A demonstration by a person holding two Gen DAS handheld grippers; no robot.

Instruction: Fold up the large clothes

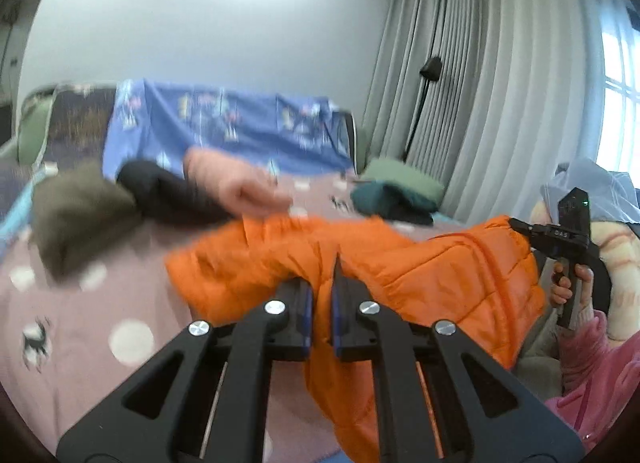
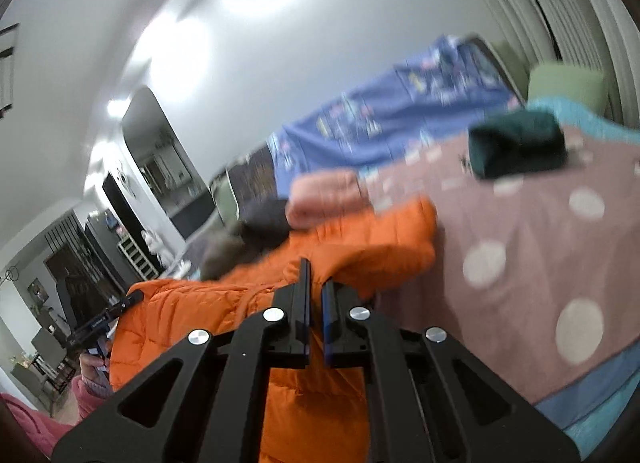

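One orange puffer jacket (image 1: 400, 263) is hanging between the two grippers, its far part trailing onto the mauve dotted bedspread (image 1: 100, 343) toward 11 o'clock in the left wrist view. In that view the left gripper (image 1: 322, 287) is pinching a fold of the quilted fabric, its two fingers drawn close with orange cloth passing between them and draping down at 6 o'clock. At 3 o'clock the right gripper (image 1: 520, 227) is biting the jacket's other edge, a bare hand (image 1: 568, 287) in a pink sleeve wrapping its handle.

From the right wrist view the jacket (image 2: 360, 247) is filling the centre and running down to 6 o'clock. The right gripper (image 2: 314, 287) is clamping the cloth — jaws nearly together, orange showing in the narrow slot. At 9 o'clock the left gripper (image 2: 134, 297) is touching the jacket's edge; whether its jaws are pressed there I cannot tell from this angle.

Beyond the jacket, four other garments are lying on the bed: one olive bundle (image 1: 76, 215) at 9 o'clock, one black piece (image 1: 168, 195) beside it, one folded salmon-pink piece (image 1: 228, 183) touching the black one, and one dark teal folded piece (image 1: 388, 199) at 1 o'clock. One blue patterned sheet (image 1: 224, 123) is covering the headboard, one green pillow (image 1: 404, 177) is sitting behind the teal piece, and grey curtains (image 1: 500, 83) are hanging at 2 o'clock. Both views are blurring with motion.
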